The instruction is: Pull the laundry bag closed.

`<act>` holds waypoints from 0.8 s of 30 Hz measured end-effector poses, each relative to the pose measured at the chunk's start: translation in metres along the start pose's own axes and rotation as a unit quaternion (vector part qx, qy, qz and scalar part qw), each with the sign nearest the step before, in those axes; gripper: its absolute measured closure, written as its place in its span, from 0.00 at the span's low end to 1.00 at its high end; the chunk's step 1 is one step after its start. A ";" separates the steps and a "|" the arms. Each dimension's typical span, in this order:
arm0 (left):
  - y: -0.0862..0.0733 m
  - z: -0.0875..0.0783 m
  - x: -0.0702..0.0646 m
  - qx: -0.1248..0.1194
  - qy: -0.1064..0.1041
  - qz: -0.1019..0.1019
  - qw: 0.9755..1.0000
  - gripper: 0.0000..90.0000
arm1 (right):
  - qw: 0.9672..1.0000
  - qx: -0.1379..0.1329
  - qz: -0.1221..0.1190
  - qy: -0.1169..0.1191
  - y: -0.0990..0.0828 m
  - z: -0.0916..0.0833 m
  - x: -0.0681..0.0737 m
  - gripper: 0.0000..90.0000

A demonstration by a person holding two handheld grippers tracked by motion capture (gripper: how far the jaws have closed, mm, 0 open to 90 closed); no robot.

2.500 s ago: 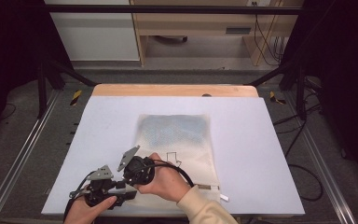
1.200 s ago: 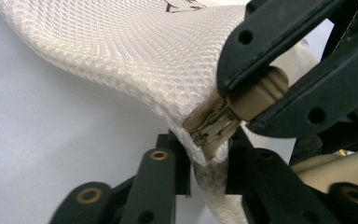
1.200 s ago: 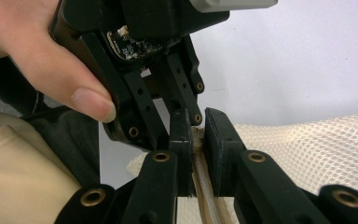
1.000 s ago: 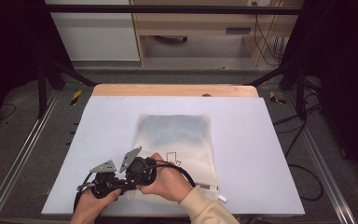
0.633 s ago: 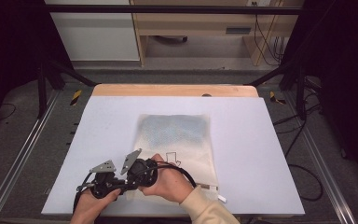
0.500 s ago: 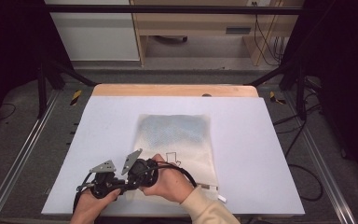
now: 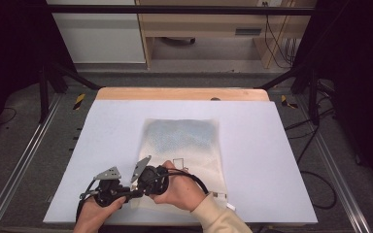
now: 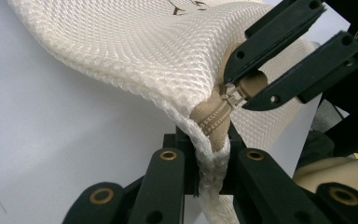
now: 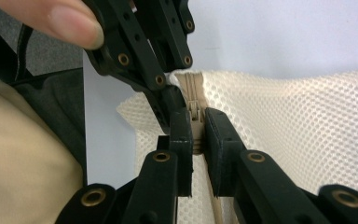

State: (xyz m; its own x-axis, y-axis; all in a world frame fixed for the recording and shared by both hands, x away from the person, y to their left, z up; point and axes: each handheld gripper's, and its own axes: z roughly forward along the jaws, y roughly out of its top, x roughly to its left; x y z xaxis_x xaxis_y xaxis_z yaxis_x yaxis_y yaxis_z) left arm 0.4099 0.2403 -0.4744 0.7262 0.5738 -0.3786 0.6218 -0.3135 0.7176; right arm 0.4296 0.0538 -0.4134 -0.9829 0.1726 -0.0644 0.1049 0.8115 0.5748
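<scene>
- Left tongs sit at about 7 o'clock on the worktop, pressed together on the corner edge of the cream mesh zipper bag — right at the zipper's end.
- The bag lies flat mid-worktop, its 7 o'clock corner lifted.
- Right tongs, just beside at 6 o'clock, pinch the zipper pull — tan tape runs between their jaws.

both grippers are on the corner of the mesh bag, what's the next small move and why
Probably draw the right gripper slowly along the zipper, away from the left gripper. The right jaws are shut on the zipper pull, the left jaws pinch the mesh bag by its corner at the zipper's end, and the teeth look closed. The left grip would brace the bag while the slider runs.
</scene>
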 end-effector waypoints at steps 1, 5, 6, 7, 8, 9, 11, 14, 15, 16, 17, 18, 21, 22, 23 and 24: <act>0.000 0.000 0.000 -0.001 -0.001 0.000 1.000 0.93 | 1.000 0.003 -0.001 0.001 -0.003 -0.001 -0.001 0.91; 0.000 0.000 0.000 0.002 0.001 0.004 1.000 0.93 | 1.000 0.001 0.006 0.003 -0.006 -0.001 -0.002 0.91; 0.000 0.000 0.000 0.001 0.000 0.003 1.000 0.93 | 1.000 0.000 0.008 0.003 -0.007 -0.001 -0.003 0.91; 0.000 0.000 0.000 0.000 -0.001 0.002 1.000 0.93 | 1.000 0.004 0.007 0.002 -0.008 -0.002 -0.004 0.91; 0.000 0.000 0.000 0.001 0.000 0.004 1.000 0.93 | 1.000 0.003 0.010 0.002 -0.009 -0.003 -0.004 0.91; 0.000 0.000 0.000 0.001 0.000 0.006 1.000 0.93 | 1.000 0.003 0.010 0.002 -0.009 -0.003 -0.004 0.91; 0.001 0.000 0.000 0.001 0.000 0.007 1.000 0.93 | 1.000 0.004 0.008 0.003 -0.010 -0.003 -0.005 0.91; 0.001 0.000 -0.001 0.002 0.000 0.006 1.000 0.93 | 1.000 0.005 0.011 0.005 -0.012 -0.004 -0.005 0.91; 0.001 0.000 0.000 0.003 0.000 0.007 1.000 0.93 | 1.000 0.004 0.015 0.005 -0.012 -0.004 -0.005 0.91; 0.000 0.000 0.000 0.003 0.000 0.006 1.000 0.93 | 1.000 0.003 0.015 0.006 -0.012 -0.003 -0.005 0.91; 0.000 0.000 0.000 0.005 -0.001 0.005 1.000 0.93 | 1.000 0.005 0.011 0.006 -0.013 -0.002 -0.005 0.91; 0.000 0.000 0.000 0.005 -0.001 0.005 1.000 0.93 | 1.000 0.006 0.010 0.007 -0.013 -0.002 -0.006 0.91; 0.001 0.001 -0.001 0.006 0.001 0.006 1.000 0.93 | 1.000 0.004 0.013 0.007 -0.013 -0.002 -0.006 0.91; 0.001 0.001 -0.001 0.005 0.002 0.006 1.000 0.93 | 1.000 0.004 0.014 0.008 -0.014 -0.002 -0.006 0.91; 0.001 0.000 -0.002 0.004 0.002 0.007 1.000 0.93 | 1.000 0.001 0.012 0.009 -0.014 -0.002 -0.006 0.91; 0.001 0.001 -0.002 0.004 0.002 0.008 1.000 0.92 | 1.000 0.003 0.011 0.008 -0.014 -0.003 -0.006 0.91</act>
State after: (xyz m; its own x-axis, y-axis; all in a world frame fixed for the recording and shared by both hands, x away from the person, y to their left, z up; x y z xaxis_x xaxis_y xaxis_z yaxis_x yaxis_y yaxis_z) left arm 0.4093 0.2387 -0.4736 0.7355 0.5714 -0.3640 0.6120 -0.3299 0.7187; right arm 0.4335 0.0397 -0.4189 -0.9828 0.1809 -0.0380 0.1271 0.8105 0.5717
